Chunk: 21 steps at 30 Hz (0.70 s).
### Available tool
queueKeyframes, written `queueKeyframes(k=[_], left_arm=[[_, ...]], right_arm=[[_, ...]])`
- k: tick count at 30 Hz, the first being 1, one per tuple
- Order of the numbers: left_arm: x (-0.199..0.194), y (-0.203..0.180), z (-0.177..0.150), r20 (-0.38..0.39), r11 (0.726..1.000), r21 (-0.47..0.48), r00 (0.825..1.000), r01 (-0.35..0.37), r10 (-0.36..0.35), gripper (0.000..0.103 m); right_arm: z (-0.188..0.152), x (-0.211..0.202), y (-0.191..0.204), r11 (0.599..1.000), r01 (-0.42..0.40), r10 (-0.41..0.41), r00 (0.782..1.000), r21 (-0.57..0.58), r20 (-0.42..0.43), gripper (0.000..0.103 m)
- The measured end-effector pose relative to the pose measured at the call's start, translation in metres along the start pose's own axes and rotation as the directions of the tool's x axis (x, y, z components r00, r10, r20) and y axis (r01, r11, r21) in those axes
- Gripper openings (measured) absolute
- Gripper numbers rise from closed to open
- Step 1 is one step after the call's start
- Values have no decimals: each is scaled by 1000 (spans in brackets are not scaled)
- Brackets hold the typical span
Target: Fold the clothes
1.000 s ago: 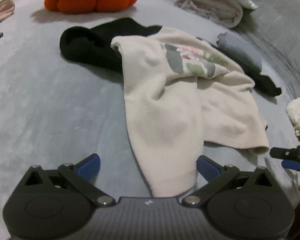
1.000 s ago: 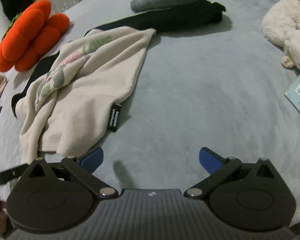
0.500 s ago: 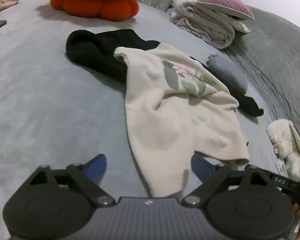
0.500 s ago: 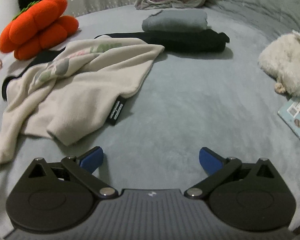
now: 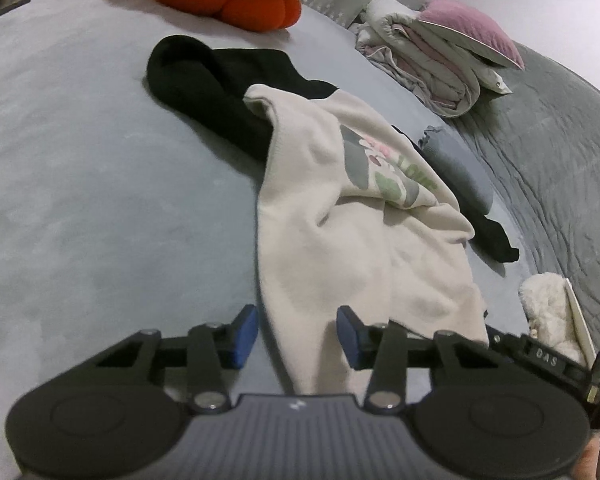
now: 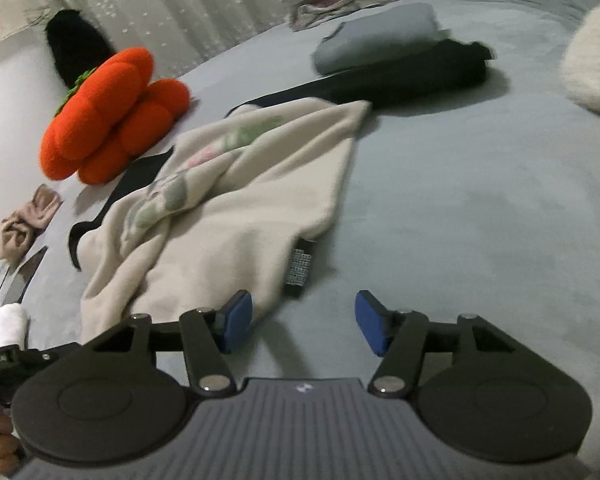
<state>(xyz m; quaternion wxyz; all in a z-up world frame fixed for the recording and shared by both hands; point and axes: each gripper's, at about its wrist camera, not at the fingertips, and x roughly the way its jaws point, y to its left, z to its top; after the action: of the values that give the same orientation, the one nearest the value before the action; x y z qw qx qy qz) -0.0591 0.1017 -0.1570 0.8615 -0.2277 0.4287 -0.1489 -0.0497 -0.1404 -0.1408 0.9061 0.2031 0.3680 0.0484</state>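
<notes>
Left gripper (image 5: 297,336): jaws partly apart, blue pads (image 5: 245,334) straddling the near end of the cream sweatshirt (image 5: 340,240); a strip of fabric runs between them, pads not visibly pressing it, so no firm grip seen. Right gripper (image 6: 303,322): jaws wide, nothing between them, only bare bed (image 6: 480,220) there; its left pad (image 6: 236,320) sits just beside the sweatshirt's near hem, contact unclear. Sweatshirt lies crumpled mid-bed, print side up, bunched folds across the middle, a black tag (image 6: 300,266) sticking out at its right edge. Far end of it overlaps a black garment (image 5: 212,88) spread flat underneath. Past the sweatshirt: a folded grey item (image 6: 376,38) resting on a folded black one (image 6: 416,78). Orange pumpkin cushion (image 6: 108,116) on the left side of the bed, near the black garment. Rolled bedding (image 5: 432,68) with a pink pillow (image 5: 472,32) on top sits at the far edge. White fluffy toy (image 5: 548,304) at right, well apart from the sweatshirt. Small beige cloth (image 6: 26,224) at far left.
</notes>
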Motion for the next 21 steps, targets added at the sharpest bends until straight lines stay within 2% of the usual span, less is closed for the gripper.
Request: queueKeyframes(k=[2, 3, 5, 6, 8, 9, 11, 16, 21], left_arm=[[3, -2, -1, 12, 1000, 13, 1000, -2, 2, 40], [4, -1, -1, 19, 1000, 11, 1000, -7, 7, 34], [6, 0, 0, 29, 1000, 1, 999, -14, 14, 20], [7, 1, 0, 30, 1000, -8, 999, -17, 17, 8], [5, 2, 1, 37, 1000, -22, 999, -18, 19, 7], [2, 1, 1, 45, 999, -27, 999, -17, 18, 6], [-10, -5, 1, 73, 999, 6, 997, -36, 36, 6], [-49, -13, 7, 136, 999, 31, 991, -15, 11, 6], [-77, -14, 15, 97, 999, 31, 995, -29, 26, 6]], right_arm=[[0, 9, 6, 1000, -30, 30, 1000, -8, 5, 63], [-1, 11, 8, 999, -46, 46, 999, -9, 10, 63], [-1, 15, 11, 997, -75, 76, 997, -11, 19, 63], [-2, 16, 11, 996, -88, 88, 996, -12, 23, 61], [-1, 17, 8, 992, -123, 123, 992, 10, 19, 38], [0, 17, 4, 988, -150, 149, 989, 42, 7, 10], [2, 12, -3, 979, -180, 181, 984, 93, -4, 8], [13, -29, -14, 978, -176, 174, 984, 114, 29, 7], [22, -67, -23, 983, -153, 149, 987, 98, 53, 7]])
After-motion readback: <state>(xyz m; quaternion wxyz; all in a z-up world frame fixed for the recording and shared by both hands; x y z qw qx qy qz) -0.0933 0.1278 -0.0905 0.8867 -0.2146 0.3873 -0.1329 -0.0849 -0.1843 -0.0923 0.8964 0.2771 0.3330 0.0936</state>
